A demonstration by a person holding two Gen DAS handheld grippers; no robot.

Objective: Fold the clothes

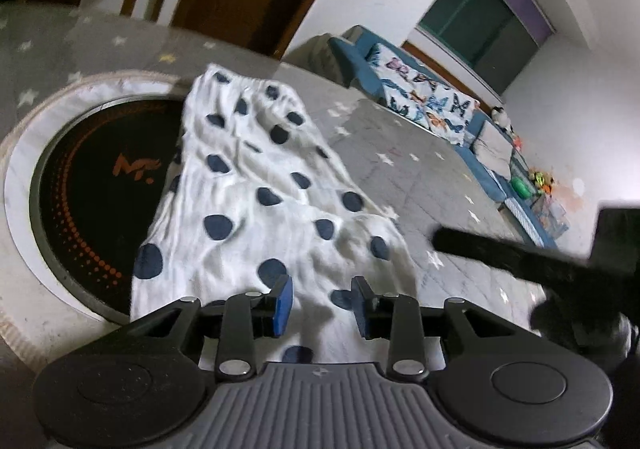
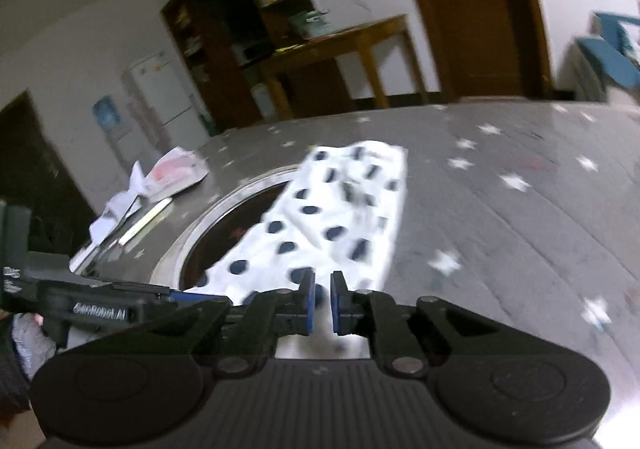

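A white garment with navy dots lies stretched away from me on a grey star-print table cover, partly over a round black hob. My left gripper hovers at the garment's near end, its blue pads apart. Cloth fills the gap between them, but the pads do not press on it. In the right wrist view the same garment runs forward. My right gripper has its pads nearly together, pinching the white cloth at its near edge. The right gripper's dark, blurred body shows at the right of the left wrist view.
A round black hob with a pale ring is set into the table, left of the garment. Crumpled papers and wrappers lie at the table's far left. A blue sofa with butterfly cushions stands beyond the table, near wooden doors and shelves.
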